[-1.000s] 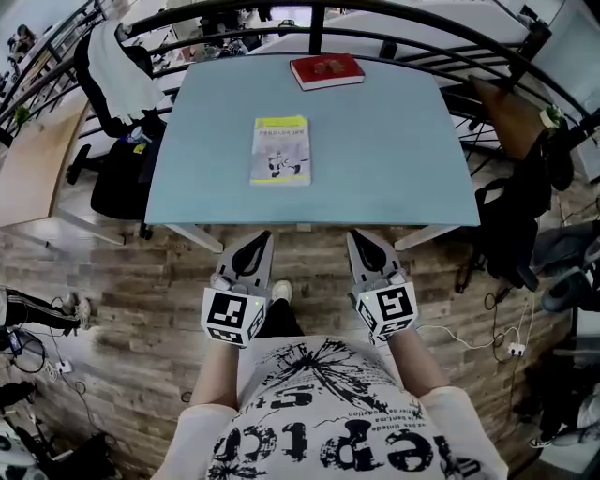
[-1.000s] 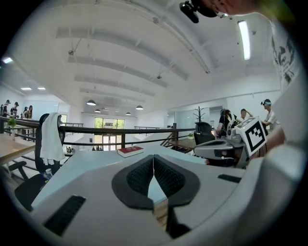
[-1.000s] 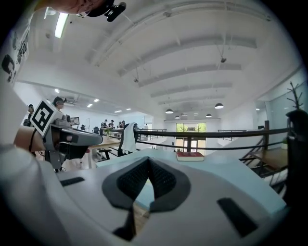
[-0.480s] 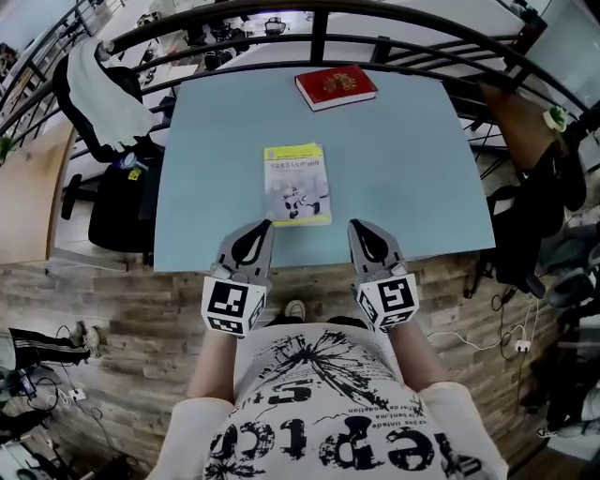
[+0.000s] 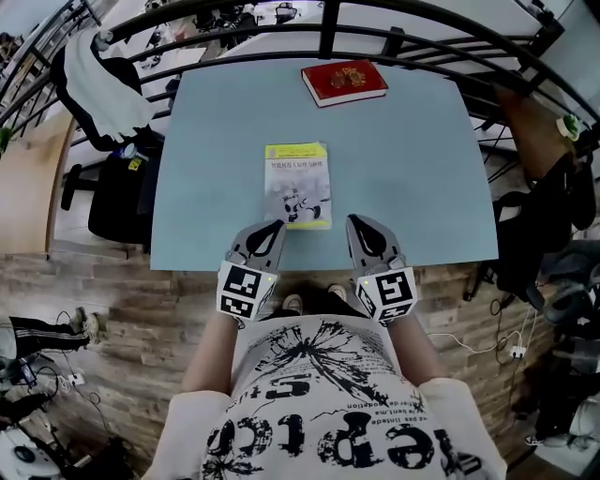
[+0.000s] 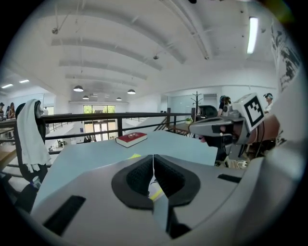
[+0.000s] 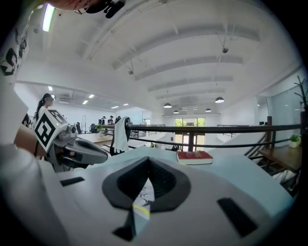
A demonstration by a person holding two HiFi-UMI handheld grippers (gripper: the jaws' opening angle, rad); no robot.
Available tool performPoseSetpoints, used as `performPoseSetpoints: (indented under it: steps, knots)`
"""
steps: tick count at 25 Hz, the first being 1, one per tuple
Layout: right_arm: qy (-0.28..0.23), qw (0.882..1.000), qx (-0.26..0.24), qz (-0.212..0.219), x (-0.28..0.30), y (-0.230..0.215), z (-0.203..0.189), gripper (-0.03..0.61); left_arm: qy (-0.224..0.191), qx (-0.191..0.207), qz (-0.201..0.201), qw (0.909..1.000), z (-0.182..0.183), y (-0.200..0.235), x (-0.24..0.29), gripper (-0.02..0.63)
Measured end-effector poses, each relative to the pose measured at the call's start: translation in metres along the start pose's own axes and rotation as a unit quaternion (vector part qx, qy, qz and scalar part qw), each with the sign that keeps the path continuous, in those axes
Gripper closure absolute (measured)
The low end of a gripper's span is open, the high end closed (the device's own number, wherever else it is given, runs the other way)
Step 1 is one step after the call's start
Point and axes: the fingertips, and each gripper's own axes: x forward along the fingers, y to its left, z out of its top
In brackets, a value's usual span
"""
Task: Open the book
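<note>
A thin book with a yellow and white cover [image 5: 297, 184] lies shut near the middle of the light blue table [image 5: 216, 141]. My left gripper [image 5: 277, 226] hangs over the table's near edge, just left of the book's near corner, jaws shut on nothing. My right gripper [image 5: 353, 222] is a little to the right of that same end, jaws together and empty. In the left gripper view, the left gripper [image 6: 154, 157] shows a strip of the book [image 6: 155, 192] below its closed pads. In the right gripper view, the book [image 7: 143, 194] shows under the right gripper [image 7: 147, 160].
A thick red book [image 5: 344, 82] lies at the table's far edge, also in the gripper views [image 6: 131, 139] [image 7: 194, 156]. A black railing [image 5: 328, 19] runs behind the table. A chair draped with a white garment [image 5: 105, 80] stands at the left, dark bags [image 5: 548, 206] at the right.
Both grippers have moved forward from over the wooden floor to the table's near edge, ending on either side of the yellow book's near end. Both have stayed shut.
</note>
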Motion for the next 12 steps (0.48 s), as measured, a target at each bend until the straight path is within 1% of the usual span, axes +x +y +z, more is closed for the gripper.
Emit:
performPoseSetpoints:
  steps: [5,7,9,10,11,12]
  knots:
    - [0.011,1.0,-0.002,0.004,0.002,-0.03,-0.001,0.568,0.067,0.02,-0.035,0.9969,-0.026,-0.017,0.041,0.592]
    - [0.013,1.0,0.002,0.0,0.001,-0.043,-0.002,0.568,0.1,0.031,-0.047,0.9934,-0.042,-0.024,0.059,0.591]
    - [0.017,1.0,0.006,-0.001,-0.001,-0.053,-0.005,0.568,0.141,0.045,-0.052,0.9877,-0.061,-0.029,0.076,0.589]
    - [0.021,1.0,0.008,-0.002,-0.003,-0.056,-0.008,0.568,0.16,0.051,-0.054,0.9843,-0.07,-0.031,0.083,0.576]
    - [0.025,1.0,0.009,-0.002,-0.005,-0.059,-0.011,0.568,0.178,0.057,-0.057,0.9808,-0.079,-0.034,0.089,0.538]
    - [0.029,1.0,0.011,-0.003,-0.007,-0.062,-0.015,0.568,0.194,0.061,-0.059,0.9774,-0.087,-0.035,0.094,0.521]
